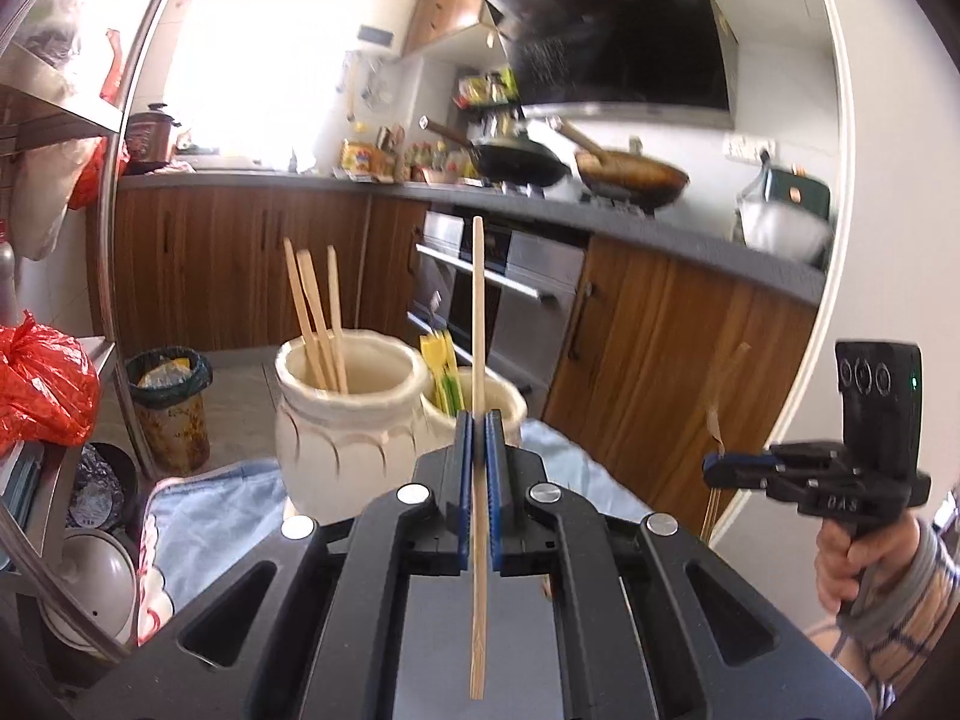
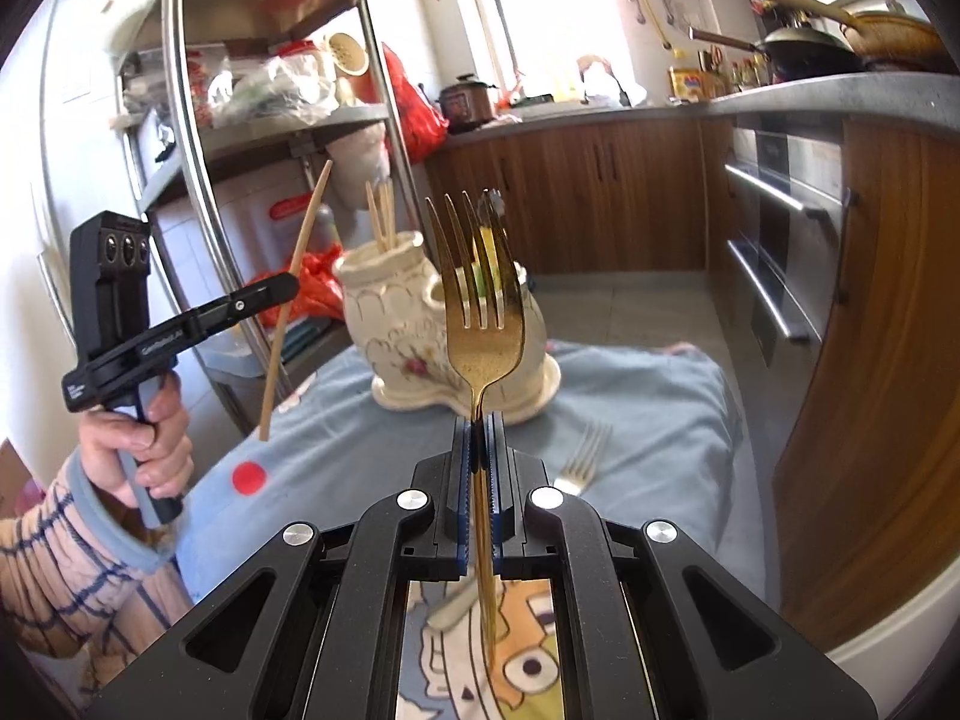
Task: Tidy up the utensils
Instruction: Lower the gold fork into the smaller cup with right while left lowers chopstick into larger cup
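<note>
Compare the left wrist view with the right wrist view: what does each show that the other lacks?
Only the left wrist view: the bin on the floor and a white lidded pot low on the rack.
Only the right wrist view: a silver fork lying on the blue cloth.
Both: the cream holder, the left gripper shut on a wooden chopstick, and the right gripper shut on a gold fork.

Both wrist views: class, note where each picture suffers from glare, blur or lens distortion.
Left wrist view: the window is blown out white, the straight steel shelf post bows into a curve, and the two dark woks on the stove are smeared. Right wrist view: the window glares too, and the small silver fork on the blue cloth is soft.
</note>
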{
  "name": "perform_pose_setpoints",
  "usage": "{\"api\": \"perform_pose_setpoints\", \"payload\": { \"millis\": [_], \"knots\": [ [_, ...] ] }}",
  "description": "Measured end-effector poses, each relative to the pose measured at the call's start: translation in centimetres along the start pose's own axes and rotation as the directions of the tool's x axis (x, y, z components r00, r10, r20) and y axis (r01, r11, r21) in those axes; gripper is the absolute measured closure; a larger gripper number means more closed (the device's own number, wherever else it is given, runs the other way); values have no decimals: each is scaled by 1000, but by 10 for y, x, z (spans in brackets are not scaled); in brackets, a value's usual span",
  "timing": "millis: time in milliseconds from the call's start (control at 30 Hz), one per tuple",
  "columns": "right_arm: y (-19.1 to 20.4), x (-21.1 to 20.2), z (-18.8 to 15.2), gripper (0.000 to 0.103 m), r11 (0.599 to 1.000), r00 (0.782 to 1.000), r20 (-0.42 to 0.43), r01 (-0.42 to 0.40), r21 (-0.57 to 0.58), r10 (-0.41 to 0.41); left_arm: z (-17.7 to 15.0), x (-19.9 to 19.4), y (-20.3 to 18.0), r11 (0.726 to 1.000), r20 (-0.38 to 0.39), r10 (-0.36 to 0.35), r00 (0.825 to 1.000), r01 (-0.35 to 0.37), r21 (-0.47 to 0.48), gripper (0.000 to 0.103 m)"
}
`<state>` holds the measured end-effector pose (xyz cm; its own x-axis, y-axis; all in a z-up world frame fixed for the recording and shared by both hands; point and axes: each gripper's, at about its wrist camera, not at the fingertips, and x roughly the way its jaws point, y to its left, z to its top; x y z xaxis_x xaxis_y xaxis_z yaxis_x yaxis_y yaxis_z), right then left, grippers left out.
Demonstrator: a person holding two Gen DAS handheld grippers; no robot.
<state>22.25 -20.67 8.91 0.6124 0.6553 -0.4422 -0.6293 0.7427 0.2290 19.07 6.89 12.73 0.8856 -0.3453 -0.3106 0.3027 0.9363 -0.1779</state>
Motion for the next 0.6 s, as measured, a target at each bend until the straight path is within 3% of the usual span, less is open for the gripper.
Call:
{"api": "perform_pose_setpoints", "payload": {
  "millis": [300, 600],
  "knots": [
    [6, 4, 46, 97, 999, 993, 117, -16, -44, 21, 26, 13, 13, 1000, 82, 1, 997, 1, -28, 99],
    [14, 20, 105, 97, 996, 966, 247, -54, -71, 70, 63, 26, 28, 999, 165, 9, 986, -2, -42, 99]
  ]
}}
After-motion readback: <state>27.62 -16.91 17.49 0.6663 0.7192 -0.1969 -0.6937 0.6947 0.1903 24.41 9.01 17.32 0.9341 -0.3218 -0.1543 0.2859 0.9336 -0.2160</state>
